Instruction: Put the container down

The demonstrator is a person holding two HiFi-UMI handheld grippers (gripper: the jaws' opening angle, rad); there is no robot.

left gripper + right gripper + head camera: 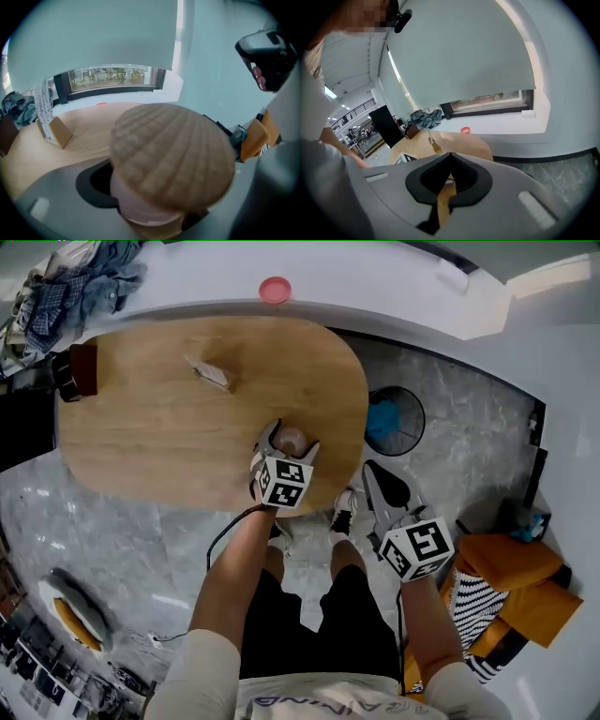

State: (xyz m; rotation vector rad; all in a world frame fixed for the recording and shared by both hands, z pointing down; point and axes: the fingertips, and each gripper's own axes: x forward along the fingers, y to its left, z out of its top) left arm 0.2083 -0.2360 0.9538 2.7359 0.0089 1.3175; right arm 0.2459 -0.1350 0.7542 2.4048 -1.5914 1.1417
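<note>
The container [292, 439] is a pale pink pot with a round ribbed wooden lid [173, 154]. It sits between the jaws of my left gripper [286, 442], which is shut on its pink body [140, 206] from both sides. In the head view it is over the oval wooden table [169, 427], near the front right edge. Whether it rests on the tabletop I cannot tell. My right gripper [377, 486] hangs off the table to the right, above the floor. Its jaws are shut with nothing between them [449, 180].
A small wooden card stand [211, 373] stands mid-table and a dark brown block [80, 369] sits at its left end. A red disc [275, 289] lies on the white sill beyond. A round wire fan [394, 420] and an orange bag [516, 577] are on the floor at right.
</note>
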